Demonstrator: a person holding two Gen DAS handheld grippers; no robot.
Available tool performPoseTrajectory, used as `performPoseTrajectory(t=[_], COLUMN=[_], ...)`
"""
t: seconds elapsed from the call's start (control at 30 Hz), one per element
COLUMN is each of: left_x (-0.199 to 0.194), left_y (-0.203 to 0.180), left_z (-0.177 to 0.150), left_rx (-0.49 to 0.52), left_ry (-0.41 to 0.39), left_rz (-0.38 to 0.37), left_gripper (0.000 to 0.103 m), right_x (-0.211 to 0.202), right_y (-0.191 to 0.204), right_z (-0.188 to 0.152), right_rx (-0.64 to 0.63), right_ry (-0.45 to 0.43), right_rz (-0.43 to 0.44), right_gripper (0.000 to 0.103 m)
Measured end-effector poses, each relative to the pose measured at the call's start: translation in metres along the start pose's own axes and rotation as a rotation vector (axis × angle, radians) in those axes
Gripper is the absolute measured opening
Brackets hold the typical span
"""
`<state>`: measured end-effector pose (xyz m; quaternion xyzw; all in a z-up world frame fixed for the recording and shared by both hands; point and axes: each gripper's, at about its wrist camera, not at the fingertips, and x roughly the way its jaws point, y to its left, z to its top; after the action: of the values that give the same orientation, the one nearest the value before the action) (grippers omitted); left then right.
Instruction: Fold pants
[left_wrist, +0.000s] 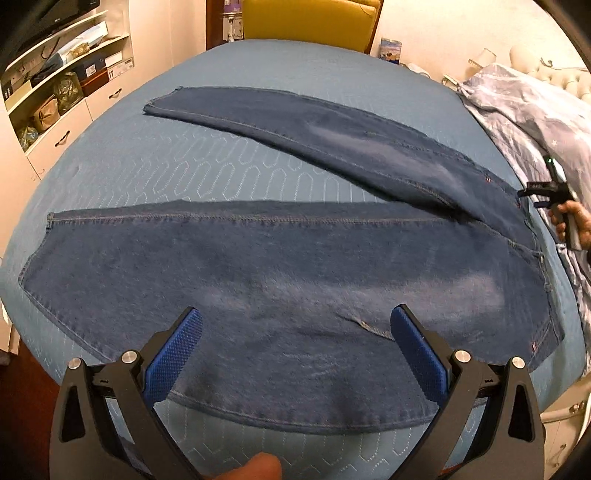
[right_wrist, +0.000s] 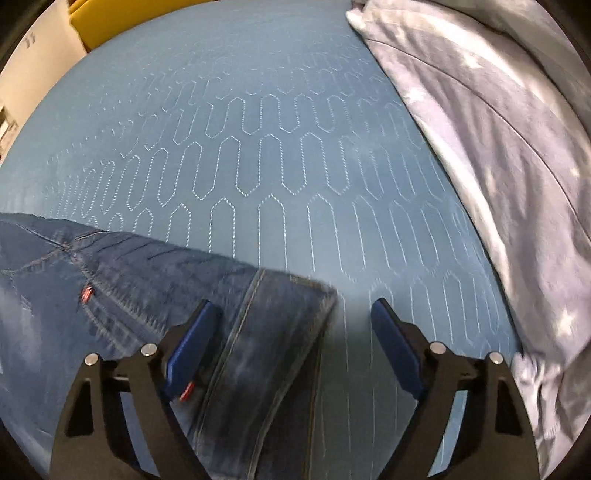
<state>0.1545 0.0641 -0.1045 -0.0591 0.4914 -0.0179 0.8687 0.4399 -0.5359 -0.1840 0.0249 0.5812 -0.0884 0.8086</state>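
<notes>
Dark blue jeans (left_wrist: 280, 266) lie spread flat on a blue quilted bedspread (left_wrist: 207, 177), legs apart in a V, hems to the left and waistband to the right. My left gripper (left_wrist: 295, 325) is open and empty, hovering over the near leg close to a small tear (left_wrist: 365, 325). My right gripper (right_wrist: 291, 314) is open and empty above the waistband corner (right_wrist: 295, 314) of the jeans. It also shows in the left wrist view (left_wrist: 546, 192), at the far right by the waistband, held by a hand.
A crumpled grey-lilac duvet (right_wrist: 498, 147) lies along the right side of the bed. A yellow chair (left_wrist: 310, 18) stands beyond the far edge. White shelves and drawers (left_wrist: 62, 85) stand at the left.
</notes>
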Motion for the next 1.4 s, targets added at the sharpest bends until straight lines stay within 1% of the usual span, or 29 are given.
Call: performPoseTrajectory(t=[0.03,0.07,0.1,0.13,0.17,0.27,0.37,0.4,0.47,0.5,0.53,0.57,0.6,0.67,0.7,0.77,0.8,0.83,0.87,0.9,0.93,0.97,1.03,1.07,1.13,1.23,1.3,1.33,1.4], left_x=[0.001,0.002,0.003,0.005,0.006,0.011,0.014,0.017,0.024,0.029,0.036,0.045,0.055,0.077,0.093,0.127,0.139,0.16,0.172,0.184,0.197,0.205,0.212,0.215,0.223,0.227,0.229,0.23,0.227], left_y=[0.002,0.001,0.002,0.003,0.002,-0.005,-0.008,-0.007,-0.004,0.001,0.008,0.016,0.027,0.041,0.049,0.061,0.065,0.072,0.077,0.082,0.089,0.094,0.104,0.108,0.116,0.129,0.136,0.142,0.145], left_z=[0.002,0.003,0.004,0.007,0.009,0.02,0.045,0.059,0.082,0.096,0.114,0.13,0.147,0.174,0.187,0.206,0.211,0.218,0.219,0.219,0.218,0.215,0.215,0.214,0.207,0.205,0.202,0.198,0.197], left_rx=[-0.001,-0.002,-0.006,-0.012,-0.013,0.009,0.013,0.006,-0.015,-0.043,-0.088,-0.139,-0.208,-0.325,-0.394,-0.498,-0.524,-0.565,-0.59,-0.622,-0.665,-0.697,-0.728,-0.733,-0.753,-0.781,-0.806,-0.836,-0.844], left_ry=[-0.003,-0.005,-0.006,-0.007,-0.006,-0.013,-0.038,-0.05,-0.057,-0.058,-0.058,-0.052,-0.044,-0.02,0.0,0.035,0.045,0.068,0.081,0.095,0.107,0.111,0.106,0.108,0.119,0.132,0.141,0.145,0.135], left_rz=[0.004,0.011,0.015,0.017,0.015,-0.006,-0.069,-0.109,-0.179,-0.223,-0.26,-0.299,-0.353,-0.467,-0.543,-0.624,-0.648,-0.665,-0.663,-0.675,-0.696,-0.7,-0.711,-0.703,-0.658,-0.655,-0.637,-0.642,-0.659], left_gripper=[0.099,0.099,0.099,0.099,0.099,0.099,0.097,0.097,0.091,0.087,0.079,0.077,0.076,0.074,0.074,0.069,0.068,0.065,0.059,0.056,0.05,0.047,0.047,0.047,0.043,0.041,0.041,0.041,0.041], right_x=[0.005,0.006,0.003,-0.002,-0.01,-0.052,-0.106,-0.128,-0.159,-0.177,-0.19,-0.201,-0.211,-0.225,-0.228,-0.234,-0.237,-0.239,-0.239,-0.24,-0.243,-0.244,-0.248,-0.25,-0.246,-0.248,-0.248,-0.248,-0.248], right_y=[0.003,0.007,0.011,0.014,0.015,0.023,0.029,0.028,0.029,0.032,0.034,0.038,0.042,0.047,0.048,0.049,0.051,0.053,0.053,0.054,0.058,0.059,0.062,0.063,0.059,0.061,0.059,0.059,0.059], right_z=[-0.001,-0.003,-0.005,-0.008,-0.01,-0.026,-0.051,-0.066,-0.092,-0.11,-0.128,-0.141,-0.162,-0.2,-0.211,-0.241,-0.252,-0.26,-0.266,-0.269,-0.274,-0.277,-0.279,-0.28,-0.269,-0.267,-0.266,-0.264,-0.264], right_rx=[-0.016,-0.04,-0.079,-0.085,-0.085,-0.137,-0.163,-0.165,-0.166,-0.17,-0.167,-0.164,-0.167,-0.161,-0.155,-0.134,-0.124,-0.126,-0.13,-0.134,-0.136,-0.138,-0.145,-0.146,-0.151,-0.154,-0.151,-0.15,-0.154], right_ry=[0.01,0.008,-0.023,-0.031,-0.051,-0.162,-0.268,-0.307,-0.358,-0.39,-0.409,-0.417,-0.429,-0.429,-0.425,-0.414,-0.406,-0.402,-0.398,-0.393,-0.388,-0.384,-0.38,-0.38,-0.377,-0.373,-0.373,-0.373,-0.368], right_rz=[0.041,0.037,0.018,0.075,0.102,0.144,0.182,0.21,0.243,0.263,0.289,0.309,0.325,0.365,0.376,0.399,0.408,0.406,0.399,0.393,0.392,0.388,0.381,0.378,0.372,0.362,0.36,0.361,0.36], right_gripper=[0.066,0.06,0.038,0.016,0.016,0.014,0.013,0.013,0.013,0.013,0.013,0.013,0.013,0.013,0.013,0.013,0.013,0.013,0.013,0.013,0.013,0.013,0.013,0.013,0.013,0.013,0.013,0.013,0.013])
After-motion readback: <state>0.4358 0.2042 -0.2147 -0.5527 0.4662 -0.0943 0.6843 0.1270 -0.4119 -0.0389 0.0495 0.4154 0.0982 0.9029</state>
